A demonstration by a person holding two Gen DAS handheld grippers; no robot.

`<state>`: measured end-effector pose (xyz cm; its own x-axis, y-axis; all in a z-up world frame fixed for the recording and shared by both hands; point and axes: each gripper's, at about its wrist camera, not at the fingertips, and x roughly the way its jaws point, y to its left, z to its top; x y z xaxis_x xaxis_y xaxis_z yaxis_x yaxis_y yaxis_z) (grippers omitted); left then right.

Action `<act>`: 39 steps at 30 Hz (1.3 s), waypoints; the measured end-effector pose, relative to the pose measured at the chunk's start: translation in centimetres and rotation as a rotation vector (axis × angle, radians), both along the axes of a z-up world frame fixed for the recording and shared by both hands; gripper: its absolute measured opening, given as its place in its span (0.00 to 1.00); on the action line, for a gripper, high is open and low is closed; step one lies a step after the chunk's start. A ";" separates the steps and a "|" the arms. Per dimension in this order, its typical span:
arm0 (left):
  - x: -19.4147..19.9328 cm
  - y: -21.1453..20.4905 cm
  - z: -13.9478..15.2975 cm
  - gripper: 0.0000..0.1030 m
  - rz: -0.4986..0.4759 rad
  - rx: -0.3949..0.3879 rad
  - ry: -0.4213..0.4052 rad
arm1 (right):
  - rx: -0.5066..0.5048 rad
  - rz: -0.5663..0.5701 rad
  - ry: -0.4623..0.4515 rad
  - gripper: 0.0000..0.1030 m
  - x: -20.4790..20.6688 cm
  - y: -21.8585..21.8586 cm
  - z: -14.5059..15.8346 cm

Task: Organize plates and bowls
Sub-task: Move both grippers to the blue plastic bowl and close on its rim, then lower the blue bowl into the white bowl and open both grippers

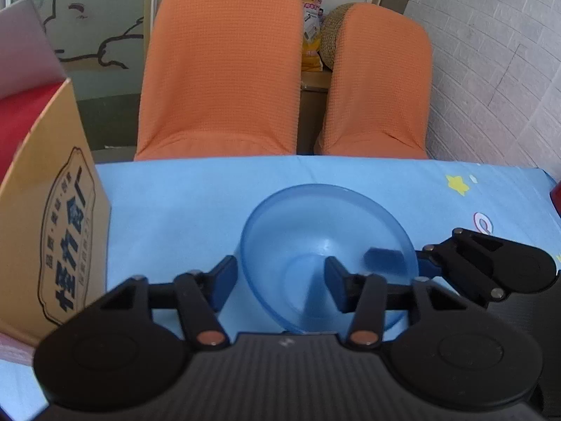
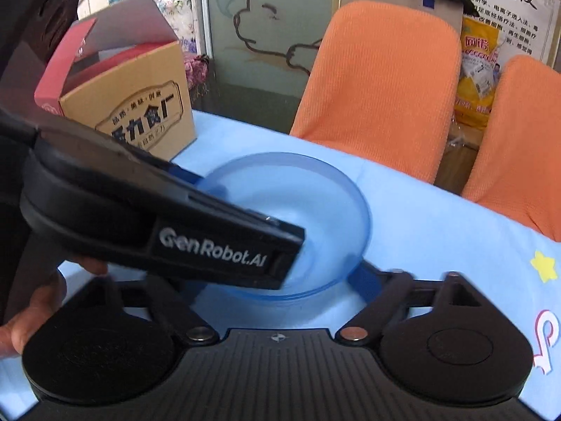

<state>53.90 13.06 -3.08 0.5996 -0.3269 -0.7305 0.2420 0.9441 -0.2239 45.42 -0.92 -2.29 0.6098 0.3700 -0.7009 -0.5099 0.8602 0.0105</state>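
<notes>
A clear blue bowl (image 1: 328, 242) stands on the blue tablecloth (image 1: 168, 203); it also shows in the right wrist view (image 2: 315, 203). My left gripper (image 1: 280, 280) is open and straddles the bowl's near-left rim: one finger is outside the wall, the other inside. My right gripper (image 2: 273, 280) is open at the bowl's other side, with its right finger (image 2: 364, 277) against the outer rim. Its other finger is hidden behind the left gripper's body (image 2: 157, 217). In the left wrist view the right gripper (image 1: 413, 259) reaches in from the right.
A tan cardboard box (image 1: 52, 231) with a red lid stands at the table's left, also shown in the right wrist view (image 2: 140, 112). Two orange-covered chairs (image 1: 224, 70) stand behind the far table edge. A white brick wall (image 1: 508, 70) is on the right.
</notes>
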 end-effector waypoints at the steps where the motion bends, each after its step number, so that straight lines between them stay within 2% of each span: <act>1: -0.1 0.1 0.1 0.41 -0.001 -0.011 0.005 | -0.006 0.002 -0.015 1.00 -0.2 0.1 0.2; 5: -1.3 -0.1 1.3 0.41 -0.004 -0.019 -0.027 | -0.016 0.007 -0.065 1.00 -1.7 -0.1 1.7; 11: -5.2 -1.0 5.8 0.40 -0.009 -0.025 -0.104 | -0.018 0.015 -0.137 1.00 -5.1 -1.1 5.8; 16: -10.6 -2.9 10.1 0.41 -0.026 -0.037 -0.163 | -0.008 0.014 -0.202 1.00 -10.1 -3.0 9.9; 20: -15.8 -5.4 12.0 0.40 -0.056 -0.029 -0.180 | 0.016 -0.011 -0.227 1.00 -14.8 -5.4 11.2; 24: -20.8 -8.4 11.8 0.40 -0.103 -0.022 -0.191 | 0.024 -0.049 -0.245 1.00 -19.6 -7.9 10.7; 30: -27.1 -12.9 8.8 0.40 -0.182 -0.030 -0.157 | 0.019 -0.131 -0.224 1.00 -25.6 -11.1 8.3; 35: -31.2 -16.1 6.4 0.42 -0.237 -0.042 -0.126 | 0.000 -0.209 -0.213 1.00 -29.8 -12.9 6.3; 39: -32.7 -17.4 5.3 0.42 -0.257 -0.006 -0.112 | 0.029 -0.241 -0.191 1.00 -31.2 -13.7 4.8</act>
